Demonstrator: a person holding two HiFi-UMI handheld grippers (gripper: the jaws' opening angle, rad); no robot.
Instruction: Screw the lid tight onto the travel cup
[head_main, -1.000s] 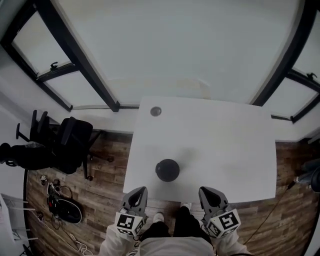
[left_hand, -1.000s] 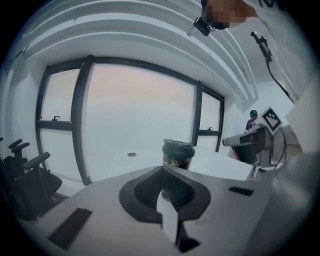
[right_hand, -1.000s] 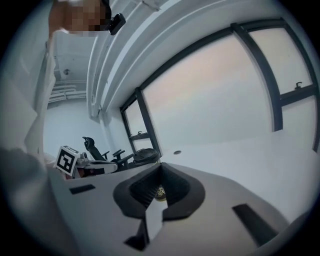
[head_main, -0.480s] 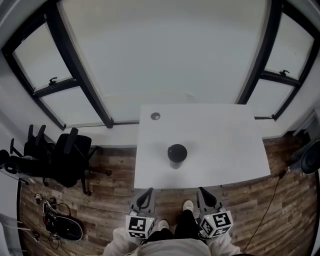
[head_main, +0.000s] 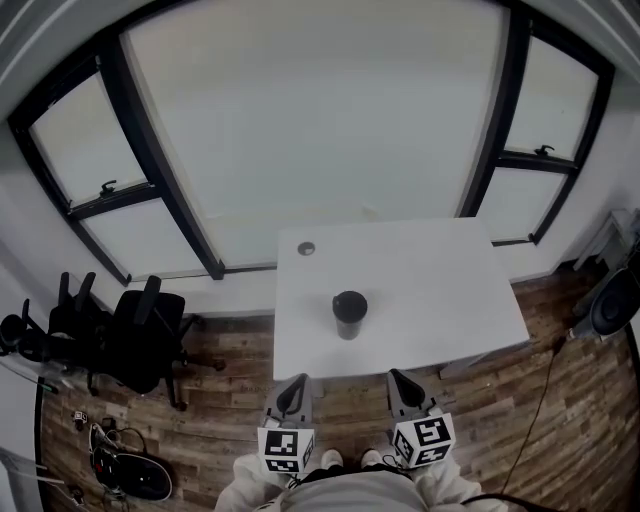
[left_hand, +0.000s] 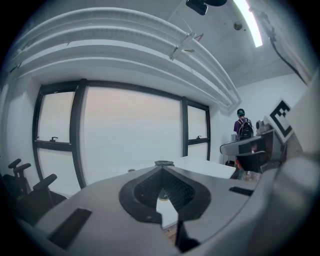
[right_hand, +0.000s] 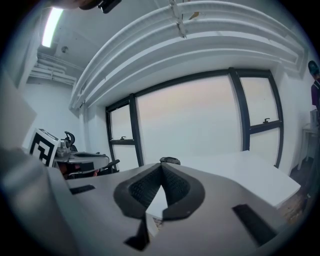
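One white table (head_main: 420, 290) is the biggest thing in front of me. It stands on the wood floor (head_main: 220, 380) against the tall windows (head_main: 310, 130), with dark office chairs (head_main: 140, 330) well off to its left.

My arms come next, both drawn in close to my body in pale sleeves (head_main: 245, 480), elbows tucked. The hands sit side by side, low and apart. Each one aims its tool forward at the table and only slightly downward, with the marker cube at the rear, nearest me.

The left gripper (head_main: 293, 385) hangs over the floor, short of the table's near edge. Its own view shows the jaws pressed together, pads meeting at the tip (left_hand: 162, 171) with nothing between them. The right gripper (head_main: 398, 378) mirrors it, also short of the edge. Its jaws are likewise pressed together on nothing (right_hand: 161, 167).

The travel cup (head_main: 349, 313) stands upright on the table, left of centre and nearer the front edge. It is well apart from both tools and roughly between their lines of aim. Its dark top peeks just over the closed tips in both gripper views (left_hand: 164, 163) (right_hand: 170, 160).

Smallest is a round grey disc (head_main: 306, 248) lying at the table's far left corner. I cannot tell what it is.
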